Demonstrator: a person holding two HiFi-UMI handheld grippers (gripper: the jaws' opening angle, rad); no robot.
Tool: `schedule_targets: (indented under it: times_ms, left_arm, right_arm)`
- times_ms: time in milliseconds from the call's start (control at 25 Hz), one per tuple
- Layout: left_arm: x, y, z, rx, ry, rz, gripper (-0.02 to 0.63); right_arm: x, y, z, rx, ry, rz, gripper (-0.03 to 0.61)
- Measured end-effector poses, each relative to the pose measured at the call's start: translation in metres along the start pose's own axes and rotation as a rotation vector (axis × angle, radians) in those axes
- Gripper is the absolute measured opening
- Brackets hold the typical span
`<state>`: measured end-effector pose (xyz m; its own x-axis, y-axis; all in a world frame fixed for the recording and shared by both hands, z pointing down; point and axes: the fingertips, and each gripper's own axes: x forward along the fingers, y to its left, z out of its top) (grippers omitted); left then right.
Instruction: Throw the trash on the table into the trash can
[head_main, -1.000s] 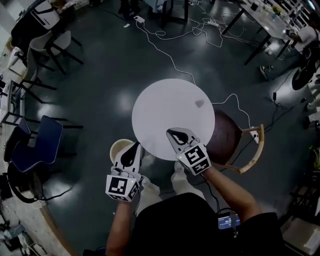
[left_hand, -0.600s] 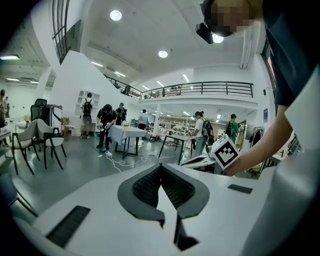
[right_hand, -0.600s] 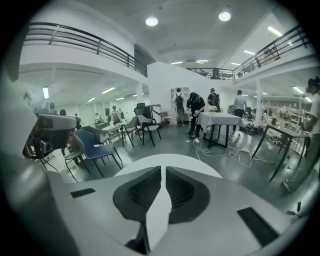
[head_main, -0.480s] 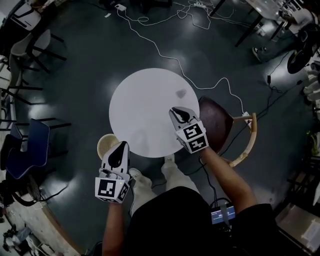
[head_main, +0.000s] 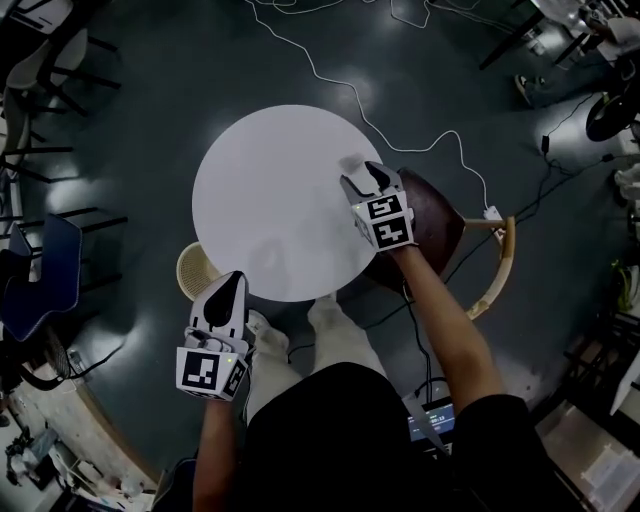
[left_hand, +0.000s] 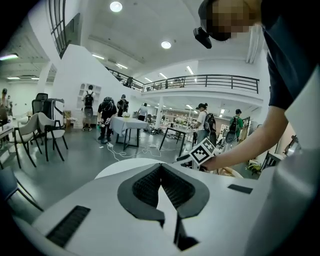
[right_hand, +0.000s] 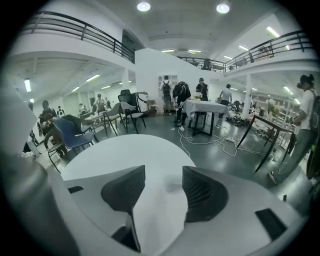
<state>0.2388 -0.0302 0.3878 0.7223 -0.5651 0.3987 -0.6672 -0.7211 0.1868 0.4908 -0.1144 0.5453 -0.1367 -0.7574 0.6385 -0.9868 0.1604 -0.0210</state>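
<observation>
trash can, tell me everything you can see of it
The trash can is round, pale beige, open-topped and seemingly woven, and it stands upright on the dark floor. The round white table overlaps part of its rim in the head view. The shut left gripper hangs just beside it. Its contents cannot be made out.

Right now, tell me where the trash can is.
Head view: the trash can stands on the floor at the near-left edge of the table, just ahead of the left gripper.
</observation>
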Motion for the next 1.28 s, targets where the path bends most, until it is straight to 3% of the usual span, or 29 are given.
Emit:
schedule_targets:
  times_ms: [280,880,1000,1280]
  left_arm:
    - [0.024,-0.002,-0.017,-0.008,0.044,0.001,0.015]
    - [0.056,-0.003,-0.037,-0.015,0.077,0.001,0.015]
    - [0.055,-0.003,-0.037,-0.014,0.074,0.004,0.015]
    - [0.048,-0.006,-0.041,-0.019,0.07,0.013,0.015]
  right_arm:
    - [0.045,-0.031,-0.026,0.027,0.075,-0.01,0.249]
    - [0.082,-0.037,-0.054,0.024,0.127,-0.047,0.247]
    - [0.079,-0.037,-0.052,0.011,0.119,-0.072,0.147]
    - [0.072,-0.035,-0.05,-0.011,0.11,-0.093,0.096]
